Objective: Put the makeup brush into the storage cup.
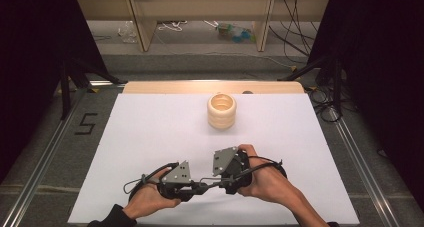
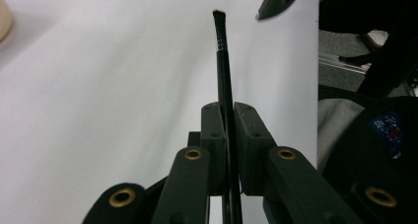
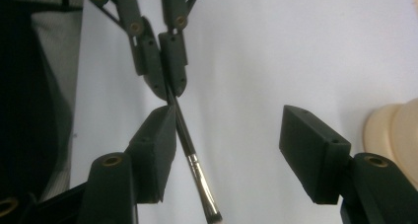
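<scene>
Brush [image 3: 190, 150] is sitting clamped in my left gripper [image 2: 227, 130]. I'm keeping my right gripper [image 3: 224, 155] spread wide around its bristle end, pads not pressing it, ribbed cream holder [image 1: 221, 110] well apart.

White tabletop [image 1: 150, 137], grey floor [image 1: 200, 62]

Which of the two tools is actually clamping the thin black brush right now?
The left tool: its jaws are shut on the brush handle. The right tool stands open, the brush only passing beside one jaw.

Open white table [image 1: 150, 137] all around; only the ribbed holder [image 1: 221, 110] stands ahead, well apart.
</scene>
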A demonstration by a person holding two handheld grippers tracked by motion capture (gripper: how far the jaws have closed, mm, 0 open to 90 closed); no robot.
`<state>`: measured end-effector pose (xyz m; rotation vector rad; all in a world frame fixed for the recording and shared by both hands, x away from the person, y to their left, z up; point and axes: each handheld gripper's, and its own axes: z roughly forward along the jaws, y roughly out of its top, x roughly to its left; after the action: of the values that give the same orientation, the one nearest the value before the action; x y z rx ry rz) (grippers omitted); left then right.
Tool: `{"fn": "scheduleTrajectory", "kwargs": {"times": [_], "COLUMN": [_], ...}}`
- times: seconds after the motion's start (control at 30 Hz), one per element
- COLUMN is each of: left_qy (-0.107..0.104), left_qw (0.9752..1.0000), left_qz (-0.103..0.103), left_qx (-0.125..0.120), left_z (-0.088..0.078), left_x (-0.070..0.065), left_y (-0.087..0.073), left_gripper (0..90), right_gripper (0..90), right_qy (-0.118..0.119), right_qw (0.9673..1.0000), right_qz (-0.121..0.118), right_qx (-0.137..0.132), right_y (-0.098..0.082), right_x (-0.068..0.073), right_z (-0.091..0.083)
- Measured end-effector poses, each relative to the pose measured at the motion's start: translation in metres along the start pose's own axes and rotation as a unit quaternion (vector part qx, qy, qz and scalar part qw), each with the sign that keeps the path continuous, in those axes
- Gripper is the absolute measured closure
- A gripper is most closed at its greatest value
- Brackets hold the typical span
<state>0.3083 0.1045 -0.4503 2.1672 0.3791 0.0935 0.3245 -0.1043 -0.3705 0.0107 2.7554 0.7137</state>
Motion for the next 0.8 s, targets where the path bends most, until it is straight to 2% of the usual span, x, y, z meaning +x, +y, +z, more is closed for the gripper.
{"fn": "scheduleTrajectory", "kwargs": {"times": [0.07,0.2,0.3,0.43,0.57,0.63,0.67,0.77,0.8], "left_qy": [0.005,0.014,0.022,0.027,0.033,0.029,0.038,0.038,0.044], "left_qw": [1.0,0.9998,0.9996,0.9993,0.9991,0.9991,0.9987,0.9986,0.9984], "left_qz": [0.0,-0.008,-0.013,-0.02,-0.021,-0.024,-0.025,-0.025,-0.024], "left_qx": [0.0,-0.007,-0.013,-0.018,-0.017,-0.019,-0.024,-0.026,-0.028], "left_z": [-0.001,-0.003,-0.005,-0.007,-0.009,-0.009,-0.01,-0.012,-0.012], "left_x": [0.001,0.003,0.005,0.008,0.009,0.01,0.009,0.01,0.011], "left_y": [0.0,-0.002,-0.002,-0.003,-0.004,-0.004,-0.004,-0.004,-0.005], "left_gripper": [83.3,83.3,83.3,83.3,83.3,83.3,83.3,83.3,83.3], "right_gripper": [37.7,35.0,33.5,29.6,28.1,27.6,27.6,26.7,26.7], "right_qy": [-0.008,-0.016,-0.012,-0.023,-0.023,-0.023,-0.026,-0.028,-0.032], "right_qw": [0.9997,0.9987,0.9978,0.9962,0.9945,0.9937,0.9932,0.9916,0.9908], "right_qz": [0.015,0.038,0.052,0.072,0.089,0.098,0.101,0.114,0.118], "right_qx": [-0.016,-0.028,-0.038,-0.042,-0.05,-0.05,-0.052,-0.054,-0.059], "right_y": [-0.001,-0.005,-0.008,-0.012,-0.016,-0.018,-0.019,-0.024,-0.026], "right_x": [-0.002,-0.007,-0.01,-0.013,-0.016,-0.017,-0.018,-0.02,-0.021], "right_z": [-0.002,-0.007,-0.009,-0.011,-0.012,-0.012,-0.011,-0.012,-0.012]}}
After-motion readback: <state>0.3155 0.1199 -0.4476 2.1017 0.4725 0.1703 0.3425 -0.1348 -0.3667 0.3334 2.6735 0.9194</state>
